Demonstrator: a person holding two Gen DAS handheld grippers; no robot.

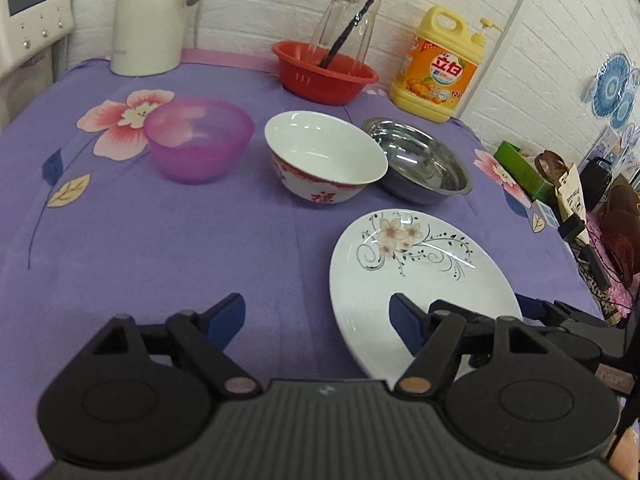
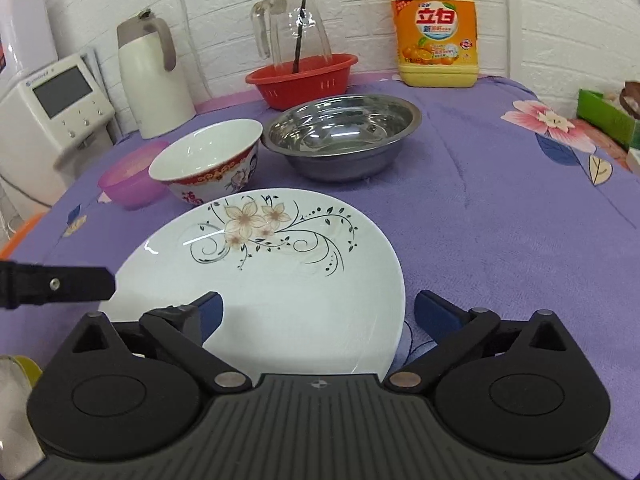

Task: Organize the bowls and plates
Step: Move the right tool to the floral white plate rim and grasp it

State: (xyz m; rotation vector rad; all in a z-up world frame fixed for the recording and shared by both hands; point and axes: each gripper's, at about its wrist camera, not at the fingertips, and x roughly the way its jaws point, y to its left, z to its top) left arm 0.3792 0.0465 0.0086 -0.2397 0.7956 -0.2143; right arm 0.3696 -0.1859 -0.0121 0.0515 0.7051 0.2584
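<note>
A white plate with a flower print (image 1: 420, 272) (image 2: 280, 280) lies on the purple floral cloth at the near right. Behind it in a row stand a purple plastic bowl (image 1: 198, 140) (image 2: 132, 184), a white ceramic bowl with red trim (image 1: 324, 156) (image 2: 208, 160) and a steel bowl (image 1: 420, 164) (image 2: 340, 136). My left gripper (image 1: 316, 320) is open and holds nothing, its right finger over the plate's left rim. My right gripper (image 2: 322, 312) is open over the plate's near right part, one finger above the plate and the other outside its rim.
At the back stand a red basket (image 1: 324, 72) (image 2: 304, 80), a glass pitcher with a dark stick (image 1: 348, 16), a yellow detergent bottle (image 1: 438, 68), a white thermos jug (image 1: 150, 16) and a white appliance (image 1: 28, 4). Boxes and bags (image 1: 580, 200) crowd the table's right edge.
</note>
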